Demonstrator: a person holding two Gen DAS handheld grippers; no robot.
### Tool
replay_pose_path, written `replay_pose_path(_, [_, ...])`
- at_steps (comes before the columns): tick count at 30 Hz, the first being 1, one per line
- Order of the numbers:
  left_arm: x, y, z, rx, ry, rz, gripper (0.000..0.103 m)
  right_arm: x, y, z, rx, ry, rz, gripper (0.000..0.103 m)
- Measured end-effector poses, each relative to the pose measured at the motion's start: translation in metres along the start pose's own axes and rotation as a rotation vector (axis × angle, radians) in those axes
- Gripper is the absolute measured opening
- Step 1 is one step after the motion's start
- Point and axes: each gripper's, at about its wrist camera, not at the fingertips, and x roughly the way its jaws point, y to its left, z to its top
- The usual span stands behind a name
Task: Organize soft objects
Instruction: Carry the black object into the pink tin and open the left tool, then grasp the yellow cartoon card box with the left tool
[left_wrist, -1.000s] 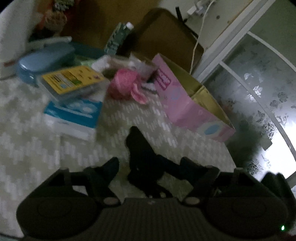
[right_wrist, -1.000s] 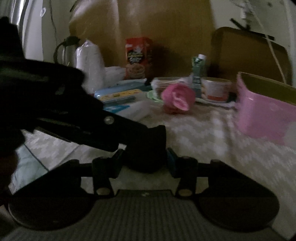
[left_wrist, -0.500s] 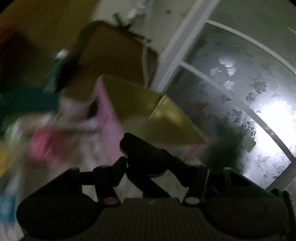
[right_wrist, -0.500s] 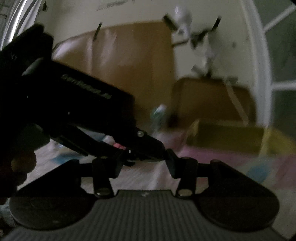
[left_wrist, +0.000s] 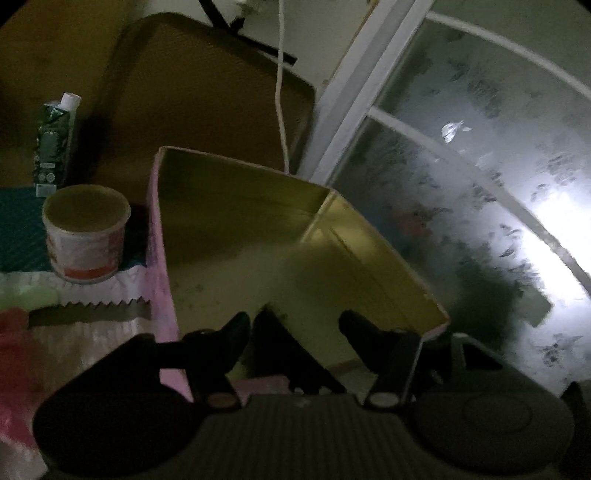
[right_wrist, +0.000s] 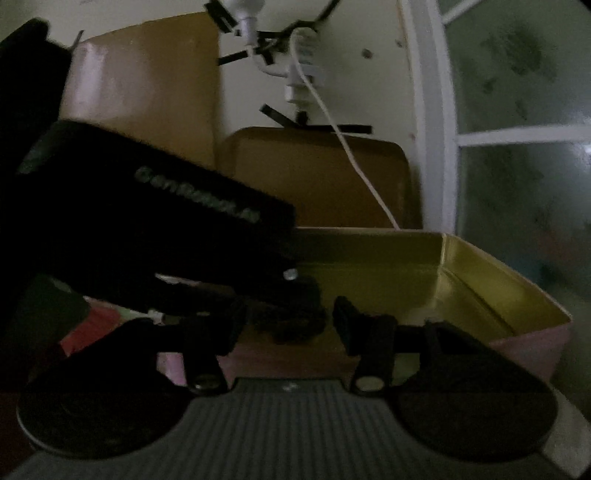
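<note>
Fabric, a dark soft piece (left_wrist: 284, 343), sits at the lower centre of the left wrist view, between the fingers of the left gripper (left_wrist: 295, 332) and over the near edge of the pink box (left_wrist: 160, 266). The jaws stand well apart; the cloth lies close to the left finger, and whether it is pinched cannot be told in the dim light. In the right wrist view the same dark lump (right_wrist: 291, 325) hangs at centre, under the tip of the left gripper's black body (right_wrist: 147, 229), which fills the left half. The right gripper (right_wrist: 291, 321) has its jaws spread wide, and whether a finger touches the cloth cannot be told.

A second ago the cloth was low over the patterned tablecloth, with the box off to the right; now the box's yellow interior (left_wrist: 258, 229) fills the middle of both views. A paper cup (left_wrist: 86, 232) and a green carton (left_wrist: 55, 144) stand at left, beside the box. A white cable (left_wrist: 280, 92) runs down the upper centre.
</note>
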Motion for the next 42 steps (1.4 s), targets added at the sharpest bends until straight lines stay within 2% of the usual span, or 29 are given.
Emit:
replay_pose_path(5, [-0.071, 0.007, -0.014, 0.027, -0.119, -0.036, 0.072, -0.028, 0.008, -0.004, 0.052, -0.081, 0.012, 0.061])
replay_pose_path(8, [-0.123, 0.023, -0.031, 0.024, -0.19, -0.036, 0.073, -0.042, 0.02, -0.006, 0.115, -0.099, 0.076, 0.061])
replay_pose_path(11, [-0.175, 0.053, -0.053, -0.028, -0.251, 0.016, 0.073, -0.046, 0.046, -0.007, 0.095, -0.056, 0.201, 0.061])
replay_pose_path(12, [-0.188, 0.062, -0.059, -0.054, -0.266, 0.039, 0.073, -0.044, 0.058, -0.006, 0.08, -0.022, 0.272, 0.061])
replay_pose_path(16, [-0.23, 0.111, -0.08, -0.219, -0.32, 0.142, 0.073, -0.025, 0.097, 0.003, 0.073, 0.099, 0.484, 0.062])
replay_pose_path(20, [-0.245, 0.159, -0.093, -0.428, -0.339, 0.182, 0.073, 0.007, 0.128, 0.013, 0.097, 0.205, 0.576, 0.063])
replay_pose_path(24, [-0.237, 0.186, -0.095, -0.53, -0.329, 0.153, 0.073, 0.025, 0.155, 0.01, 0.078, 0.266, 0.576, 0.063])
replay_pose_path(25, [-0.234, 0.19, -0.098, -0.548, -0.323, 0.141, 0.071, 0.029, 0.159, 0.01, 0.076, 0.274, 0.574, 0.063])
replay_pose_path(28, [-0.221, 0.203, -0.1, -0.597, -0.289, 0.111, 0.054, 0.04, 0.168, 0.009, 0.076, 0.321, 0.576, 0.061])
replay_pose_path(29, [-0.221, 0.203, -0.102, -0.598, -0.283, 0.102, 0.053, 0.042, 0.172, 0.007, 0.078, 0.345, 0.588, 0.053])
replay_pose_path(30, [-0.222, 0.203, -0.102, -0.593, -0.287, 0.1, 0.053, 0.041, 0.174, 0.004, 0.071, 0.353, 0.582, 0.05])
replay_pose_path(34, [-0.248, 0.193, -0.107, -0.541, -0.323, 0.081, 0.053, 0.016, 0.182, 0.004, 0.023, 0.315, 0.584, 0.047])
replay_pose_path(38, [-0.277, 0.184, -0.117, -0.475, -0.334, 0.138, 0.053, -0.014, 0.198, 0.003, 0.028, 0.275, 0.636, 0.046])
replay_pose_path(42, [-0.296, 0.187, -0.145, -0.498, -0.292, 0.173, 0.053, -0.039, 0.224, -0.008, -0.027, 0.271, 0.713, 0.046])
